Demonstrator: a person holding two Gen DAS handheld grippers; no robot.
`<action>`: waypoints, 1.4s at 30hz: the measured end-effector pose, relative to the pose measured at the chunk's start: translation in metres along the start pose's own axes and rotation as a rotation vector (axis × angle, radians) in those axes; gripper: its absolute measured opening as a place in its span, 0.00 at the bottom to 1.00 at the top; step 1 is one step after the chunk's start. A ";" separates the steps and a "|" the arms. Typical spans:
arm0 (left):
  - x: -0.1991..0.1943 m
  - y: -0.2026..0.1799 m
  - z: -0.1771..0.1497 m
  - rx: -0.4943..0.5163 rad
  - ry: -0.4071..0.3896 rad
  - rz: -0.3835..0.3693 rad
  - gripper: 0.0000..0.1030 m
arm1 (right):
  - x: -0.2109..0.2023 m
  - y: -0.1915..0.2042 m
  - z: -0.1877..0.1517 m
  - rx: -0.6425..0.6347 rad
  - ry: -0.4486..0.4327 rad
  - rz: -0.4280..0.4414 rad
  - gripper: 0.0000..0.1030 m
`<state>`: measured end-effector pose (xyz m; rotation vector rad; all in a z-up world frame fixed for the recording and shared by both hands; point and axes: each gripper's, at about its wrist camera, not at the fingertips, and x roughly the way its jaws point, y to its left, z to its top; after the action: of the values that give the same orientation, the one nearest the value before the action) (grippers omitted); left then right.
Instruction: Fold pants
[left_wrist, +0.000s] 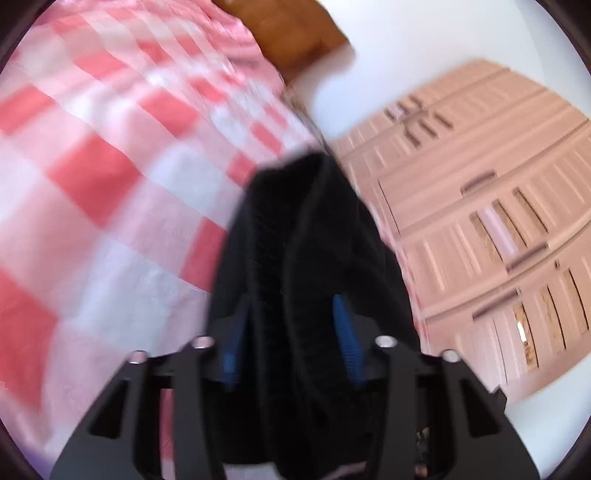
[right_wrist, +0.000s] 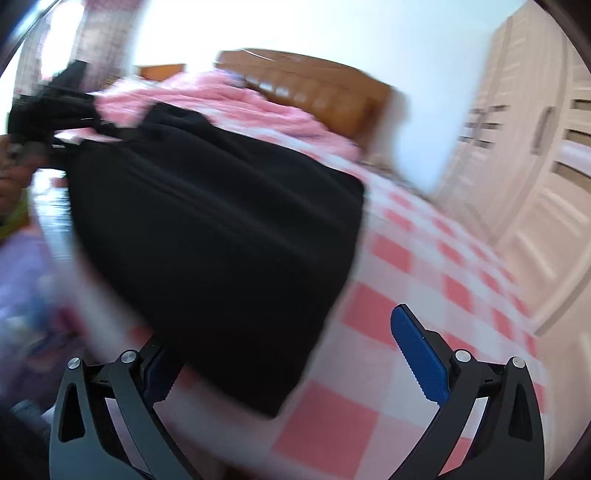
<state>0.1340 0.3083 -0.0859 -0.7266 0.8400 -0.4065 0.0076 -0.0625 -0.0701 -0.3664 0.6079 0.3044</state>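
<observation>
The black pants hang as a folded slab above the pink-and-white checked bed. In the left wrist view my left gripper is shut on a thick bunch of the black pants, which runs forward between the blue pads. In the right wrist view my right gripper is open, its blue right pad bare, its left finger partly behind the pants' lower edge. The left gripper shows far left, holding the pants' top. Both views are blurred.
The checked bedspread fills the left wrist view. A brown wooden headboard and a crumpled pink quilt are at the bed's far end. A beige wardrobe stands along the right. A purple object is at far left.
</observation>
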 end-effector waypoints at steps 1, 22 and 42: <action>-0.013 -0.004 0.000 0.007 -0.058 0.082 0.85 | -0.011 -0.003 -0.002 -0.002 -0.020 0.081 0.96; 0.024 -0.118 -0.089 0.621 0.027 0.215 0.71 | 0.035 -0.037 0.004 0.166 0.050 0.289 0.96; 0.022 -0.122 -0.102 0.625 -0.065 0.265 0.71 | 0.081 -0.056 0.116 0.103 0.081 0.298 0.96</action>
<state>0.0611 0.1685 -0.0557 -0.0466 0.6824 -0.3759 0.1499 -0.0504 -0.0164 -0.1886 0.7564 0.5429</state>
